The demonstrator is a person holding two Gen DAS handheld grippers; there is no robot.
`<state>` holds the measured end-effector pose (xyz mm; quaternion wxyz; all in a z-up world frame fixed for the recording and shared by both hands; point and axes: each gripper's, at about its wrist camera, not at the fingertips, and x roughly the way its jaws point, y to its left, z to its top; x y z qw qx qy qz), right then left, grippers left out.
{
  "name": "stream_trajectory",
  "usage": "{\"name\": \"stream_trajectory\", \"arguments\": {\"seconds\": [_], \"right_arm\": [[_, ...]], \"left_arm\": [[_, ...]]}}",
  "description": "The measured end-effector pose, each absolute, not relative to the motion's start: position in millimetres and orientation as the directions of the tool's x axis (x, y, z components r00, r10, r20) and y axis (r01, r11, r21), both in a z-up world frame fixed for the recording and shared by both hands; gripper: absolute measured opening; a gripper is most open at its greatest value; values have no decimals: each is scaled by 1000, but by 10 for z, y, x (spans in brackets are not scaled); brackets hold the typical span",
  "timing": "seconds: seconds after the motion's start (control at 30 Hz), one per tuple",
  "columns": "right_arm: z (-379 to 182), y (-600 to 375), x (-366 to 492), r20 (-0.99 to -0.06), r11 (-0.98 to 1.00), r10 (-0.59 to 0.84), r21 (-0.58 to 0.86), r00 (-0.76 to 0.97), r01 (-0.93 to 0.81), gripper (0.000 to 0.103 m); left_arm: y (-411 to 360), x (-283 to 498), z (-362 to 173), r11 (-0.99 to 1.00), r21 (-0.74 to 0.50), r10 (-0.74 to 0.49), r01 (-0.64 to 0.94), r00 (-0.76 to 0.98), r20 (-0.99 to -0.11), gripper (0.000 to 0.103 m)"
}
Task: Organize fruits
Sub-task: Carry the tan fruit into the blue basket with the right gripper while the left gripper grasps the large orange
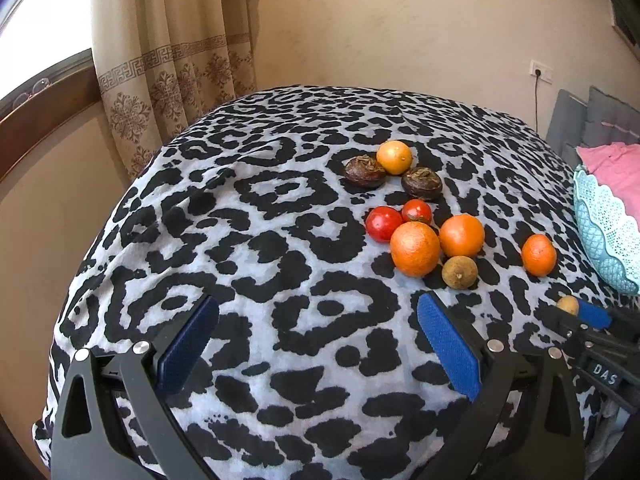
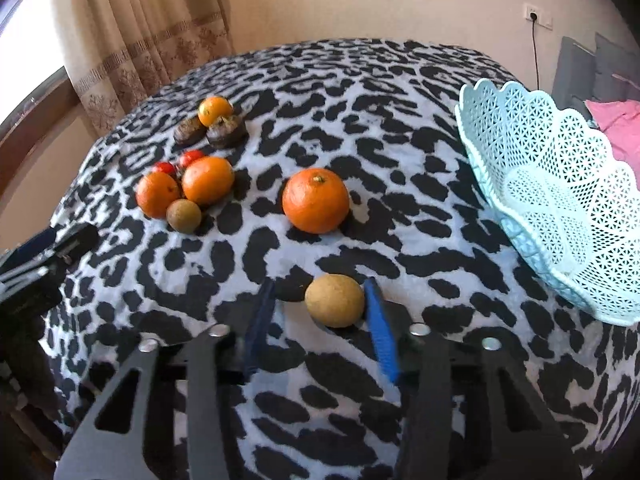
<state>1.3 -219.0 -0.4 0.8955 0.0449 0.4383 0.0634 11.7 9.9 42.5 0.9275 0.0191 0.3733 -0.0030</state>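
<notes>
Longan [image 2: 335, 300] lies between the spread right gripper [image 2: 320, 312] jaws, basket [image 2: 560, 208] at 2 o'clock; left gripper [image 1: 316, 344] spread, empty.

Soft, matt leopard-print cloth [image 2: 400, 208] drapes the table, faintly napped, and on it the tangerine [image 2: 316, 200] shows a pebbled, slightly shiny peel while the longan [image 2: 335, 300] looks dull, dry and finely rough. The cherry tomatoes [image 1: 384, 223] gleam smooth and glossy, the two dark water chestnuts [image 1: 365, 171] are matt and scaly, and the pale blue basket [image 2: 560, 208] is pierced lattice plastic with a light sheen. The left tool [image 1: 316, 340] has matt black arms, bright metal rivets and ribbed blue pads [image 1: 448, 344].
</notes>
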Motion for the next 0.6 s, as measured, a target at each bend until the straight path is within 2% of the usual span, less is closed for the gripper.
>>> {"name": "stream_trajectory", "arguments": {"seconds": [0.07,0.13,0.33,0.6], "right_arm": [[-4,-2182,12,-777,990,142,122,613,-75,38],[-6,-2198,-1,-775,991,134,114,618,-72,30],[56,-2288,-72,-758,986,163,150,632,-74,30],[139,-2348,-161,-742,982,185,167,645,-89,30]], "left_arm": [[93,141,422,999,34,9,21,721,-693,98],[75,175,416,999,33,4,26,717,-697,98],[-47,290,424,999,16,-20,45,705,-709,98],[-240,584,359,997,-54,-77,54,666,-742,81]]}}
